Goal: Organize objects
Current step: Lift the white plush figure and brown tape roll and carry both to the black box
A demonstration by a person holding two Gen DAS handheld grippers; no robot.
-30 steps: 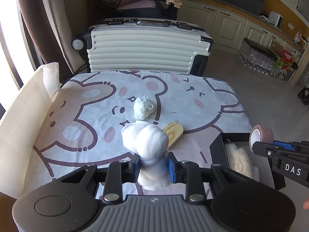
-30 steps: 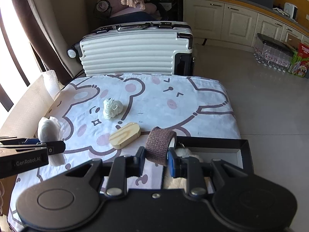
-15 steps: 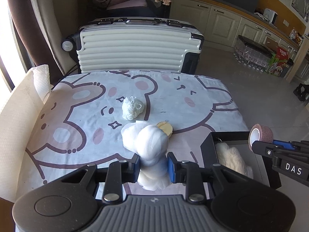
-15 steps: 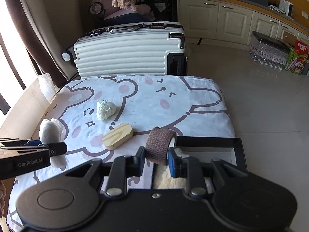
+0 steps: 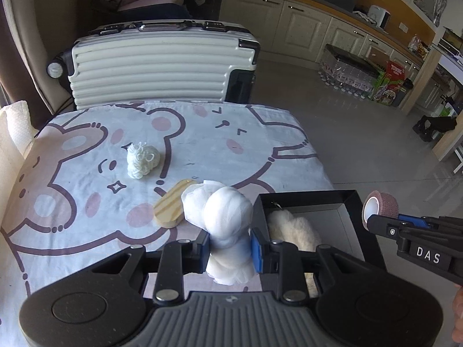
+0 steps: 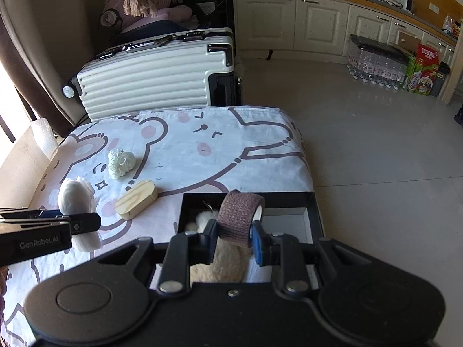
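My left gripper (image 5: pixel 230 250) is shut on a white gauze bundle (image 5: pixel 224 212), held above the table just left of the black box (image 5: pixel 345 195). My right gripper (image 6: pixel 233 238) is shut on a brown bandage roll (image 6: pixel 238 217), hanging over the black box (image 6: pixel 289 195). A cream fluffy item (image 6: pixel 217 266) lies inside the box. On the bear-print cloth (image 5: pixel 202 133) rest a white yarn ball (image 5: pixel 143 159) and an oval wooden block (image 5: pixel 170 206). In the left wrist view the right gripper (image 5: pixel 376 221) shows at the right with the roll (image 5: pixel 379 206).
A white ribbed suitcase (image 5: pixel 156 66) stands against the table's far edge. A padded cream panel (image 5: pixel 11 133) lines the left side. Tiled floor (image 6: pixel 376 144) opens to the right, with cabinets and packs of bottles (image 6: pixel 373 63) beyond.
Both grippers have shifted rightward with their loads. The gauze bundle now hangs beside the box's left wall, and the bandage roll has moved further over the box.
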